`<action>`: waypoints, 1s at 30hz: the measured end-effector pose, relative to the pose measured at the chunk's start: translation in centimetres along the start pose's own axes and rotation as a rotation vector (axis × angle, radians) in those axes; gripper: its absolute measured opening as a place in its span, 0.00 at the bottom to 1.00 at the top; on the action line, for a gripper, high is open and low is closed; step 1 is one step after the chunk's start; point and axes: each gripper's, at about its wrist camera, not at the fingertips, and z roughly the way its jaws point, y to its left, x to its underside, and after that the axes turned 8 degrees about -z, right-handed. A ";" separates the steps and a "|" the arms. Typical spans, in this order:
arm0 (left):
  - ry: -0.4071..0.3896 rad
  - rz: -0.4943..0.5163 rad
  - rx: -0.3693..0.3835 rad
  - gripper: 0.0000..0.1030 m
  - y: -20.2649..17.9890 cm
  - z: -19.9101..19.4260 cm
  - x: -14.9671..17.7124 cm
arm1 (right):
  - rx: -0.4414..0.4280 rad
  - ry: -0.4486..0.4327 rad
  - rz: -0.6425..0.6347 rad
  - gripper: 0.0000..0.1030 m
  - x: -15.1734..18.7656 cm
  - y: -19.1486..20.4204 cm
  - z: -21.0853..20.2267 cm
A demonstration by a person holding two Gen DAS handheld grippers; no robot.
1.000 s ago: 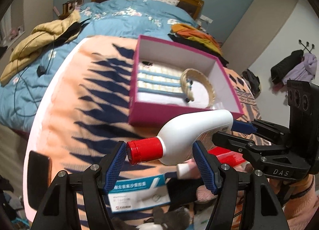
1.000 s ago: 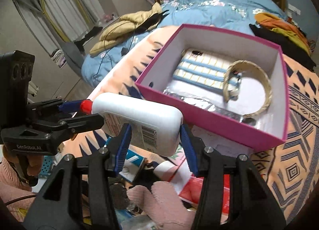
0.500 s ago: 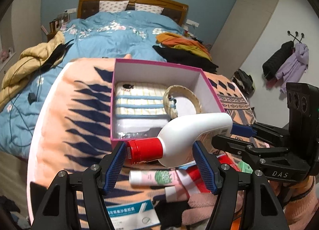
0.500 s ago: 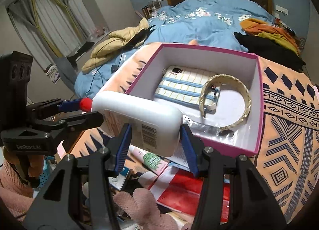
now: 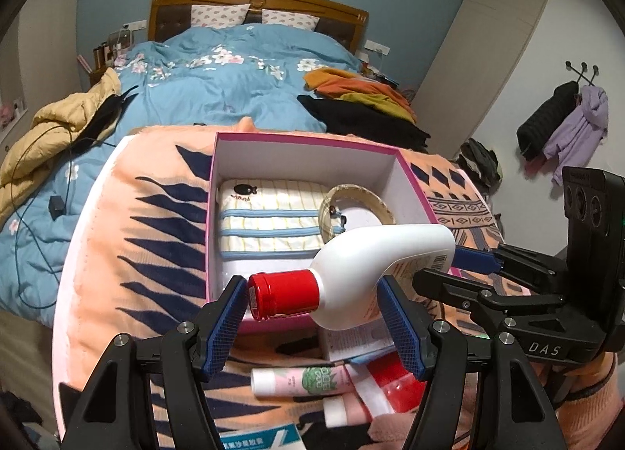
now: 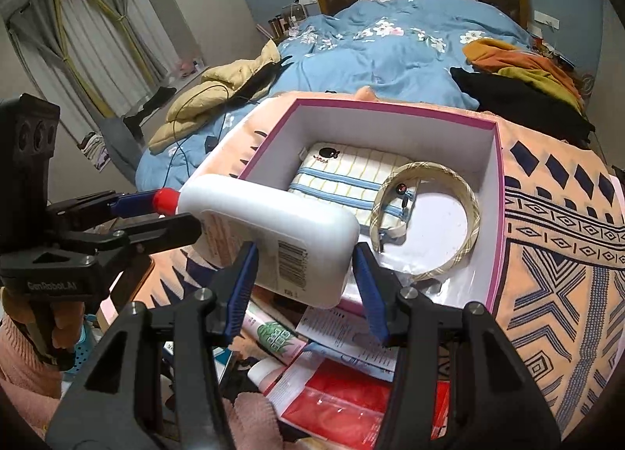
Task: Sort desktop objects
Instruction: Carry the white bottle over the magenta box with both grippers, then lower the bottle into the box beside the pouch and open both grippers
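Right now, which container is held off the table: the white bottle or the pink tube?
The white bottle with the red cap; the pink tube lies on the cloth.

The bottle lies sideways in the air above the near wall of the box, between the two grippers. The left gripper stands around its cap end, the right gripper around its bottom end. In the box, the pouch lies at the left and the ring at the right (the ring partly overlaps the pouch). The tube lies on the table before the box. The bed stands behind the table.
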 end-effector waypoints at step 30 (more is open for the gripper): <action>0.135 -0.033 -0.033 0.68 2.2 7.4 -0.8 | -0.041 0.159 0.105 0.51 0.8 -4.0 7.0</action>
